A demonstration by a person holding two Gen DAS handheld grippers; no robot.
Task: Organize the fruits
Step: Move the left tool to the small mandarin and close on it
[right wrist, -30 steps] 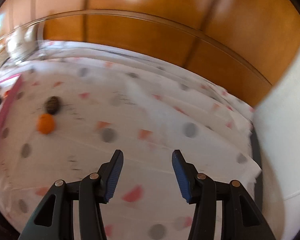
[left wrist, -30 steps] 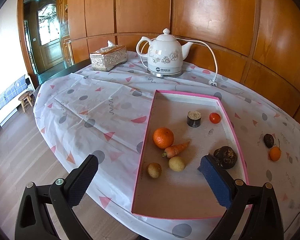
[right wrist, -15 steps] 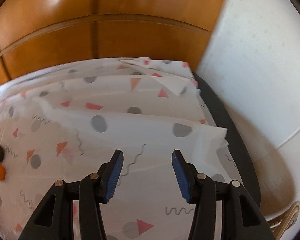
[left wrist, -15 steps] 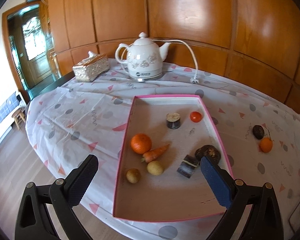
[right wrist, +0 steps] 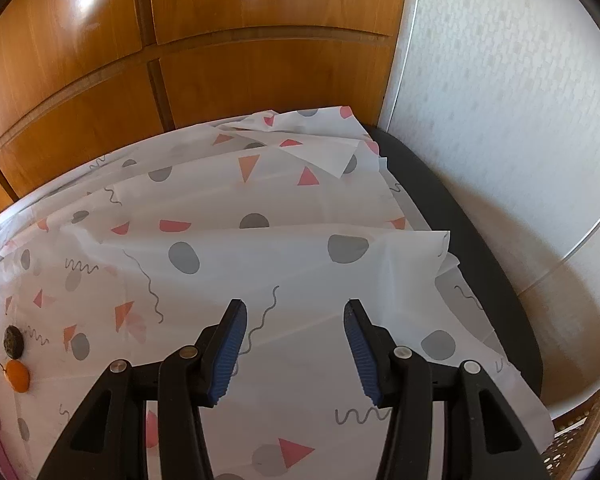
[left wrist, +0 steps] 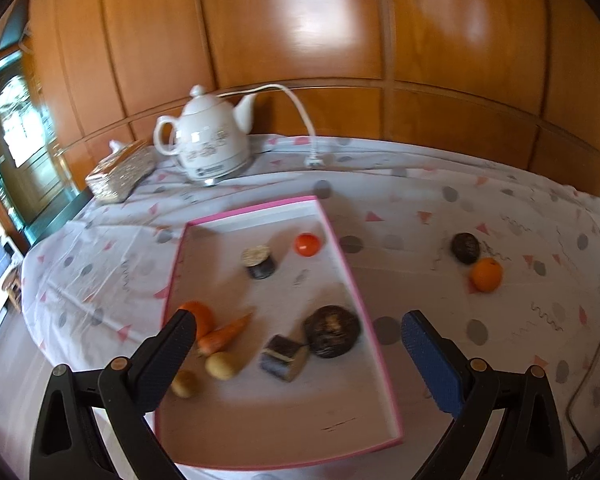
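1. Pink-rimmed tray (left wrist: 342,254) on the patterned tablecloth (left wrist: 420,208). Inside: one large orange (left wrist: 204,314), one carrot (left wrist: 224,332), one red tomato (left wrist: 307,244), two small yellow-brown round fruits (left wrist: 220,365) (left wrist: 185,384), one dark rough-skinned round fruit (left wrist: 332,331), two dark cut cylinders (left wrist: 260,262) (left wrist: 283,358).
2. Outside the tray, on the cloth: one small orange (left wrist: 486,275) touching or just beside one dark round fruit (left wrist: 465,247).
3. Left gripper (left wrist: 298,354): jaws wide apart, holding nothing; tray contents lie at 12 o'clock between the fingers, loose pair at 2 o'clock.
4. Right gripper (right wrist: 294,350): jaws apart, empty, over bare cloth; the loose pair sits at 9 o'clock, well apart.
5. One white kettle (left wrist: 210,142) and one tissue box (left wrist: 120,170) behind the tray.
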